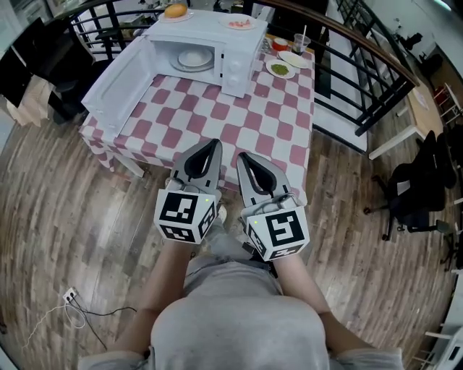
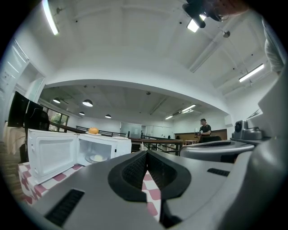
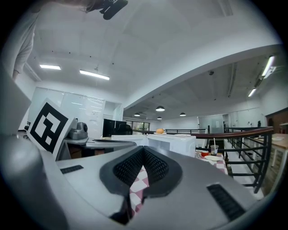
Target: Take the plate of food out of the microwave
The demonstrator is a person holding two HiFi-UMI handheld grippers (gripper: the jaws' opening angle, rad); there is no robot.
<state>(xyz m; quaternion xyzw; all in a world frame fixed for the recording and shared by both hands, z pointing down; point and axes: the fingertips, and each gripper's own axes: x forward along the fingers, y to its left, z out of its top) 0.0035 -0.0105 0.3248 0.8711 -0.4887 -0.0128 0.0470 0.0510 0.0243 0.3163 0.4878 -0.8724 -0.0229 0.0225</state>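
The jaws of the left gripper [image 2: 146, 153] are seen closed, their ribbed black pads meeting at the tips with nothing held between them; only checked cloth shows through the gap lower down. The jaws of the right gripper [image 3: 144, 149] are likewise brought together at the tips and nothing is gripped. Both grippers are held side by side over the near edge of the table [image 1: 289, 148], well apart from the microwave [image 1: 239, 61].

The plate of food [image 1: 195, 58] is found inside the microwave, on the turntable, and the door [image 1: 119, 83] is swung fully open to the left. Two more plates are set on the microwave's top: one with a round orange-brown item [image 1: 176, 11] and one with pinkish food [image 1: 240, 24]. Just beside the microwave, at the table's far right corner, a plate of green food [image 1: 280, 69], a pale plate [image 1: 294, 59], a red bowl [image 1: 280, 43] and a cup with a straw [image 1: 302, 43] are grouped.

Black-and-white square markers are carried on each gripper's cube [image 1: 187, 214]. The markings on the microwave's control panel [image 1: 237, 69] are too small to be read.
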